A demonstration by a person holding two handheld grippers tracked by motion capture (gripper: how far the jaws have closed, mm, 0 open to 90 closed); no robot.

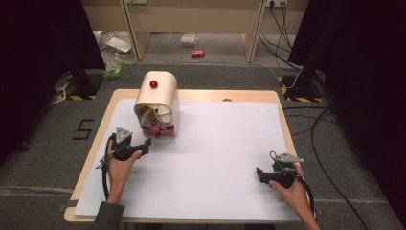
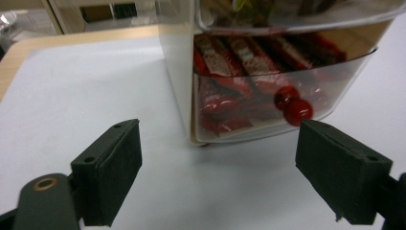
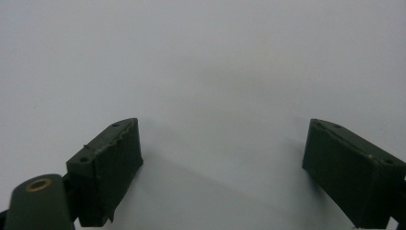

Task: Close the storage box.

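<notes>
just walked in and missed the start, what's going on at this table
A person sits at a table covered with a white sheet, holding a gripper in each hand. The left gripper is open and aimed at a small cream snack cabinet, close to its clear lower drawer of red packets, whose red knob lies just ahead of the fingers. Nothing is gripped. The right gripper rests open over bare sheet.

A lab recording bay is suggested by black curtains [image 1: 38,57], hazard-taped stand bases [image 1: 72,91] and loose cables [image 1: 330,143] around the table [image 1: 95,143].
</notes>
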